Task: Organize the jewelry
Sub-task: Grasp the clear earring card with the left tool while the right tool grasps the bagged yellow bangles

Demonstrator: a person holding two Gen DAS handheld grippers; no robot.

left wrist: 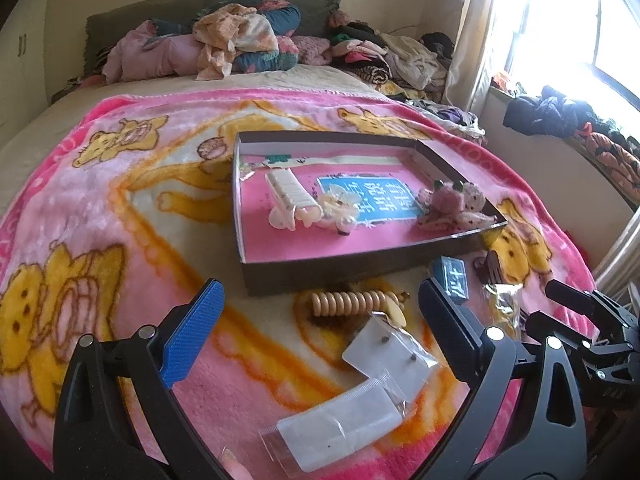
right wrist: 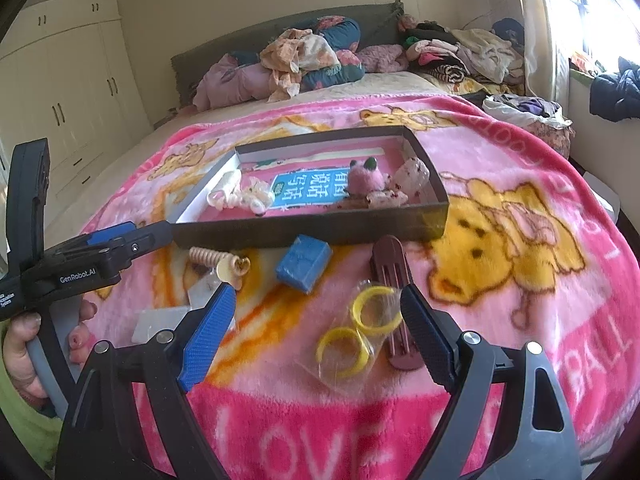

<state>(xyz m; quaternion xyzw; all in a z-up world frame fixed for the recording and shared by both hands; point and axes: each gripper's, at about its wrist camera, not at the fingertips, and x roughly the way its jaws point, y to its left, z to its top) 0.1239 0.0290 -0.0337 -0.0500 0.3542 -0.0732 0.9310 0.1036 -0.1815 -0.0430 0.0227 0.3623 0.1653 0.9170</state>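
Observation:
A dark shallow box [left wrist: 340, 270] with a pink floor lies on the blanket. It holds a white claw clip [left wrist: 292, 196], a pearl bow piece [left wrist: 340, 210] and a pink plush hair tie [left wrist: 452, 204]. My left gripper [left wrist: 320, 320] hangs open over a wooden coil tie [left wrist: 352, 302] and two bagged earring cards [left wrist: 388, 350]. My right gripper [right wrist: 320, 332] is open above bagged yellow bangles [right wrist: 360, 328], with a brown hair clip [right wrist: 394, 280] by its black finger. A small blue box [right wrist: 304, 266] sits in front of the dark box [right wrist: 312, 232].
All of this rests on a pink bear-print blanket [right wrist: 520, 264] spread over a bed. Piled clothes and pillows [left wrist: 240, 40] fill the headboard end. A window ledge with dark clothes [left wrist: 560, 116] runs along the right. A hand [right wrist: 24, 344] holds the left gripper's handle at the far left.

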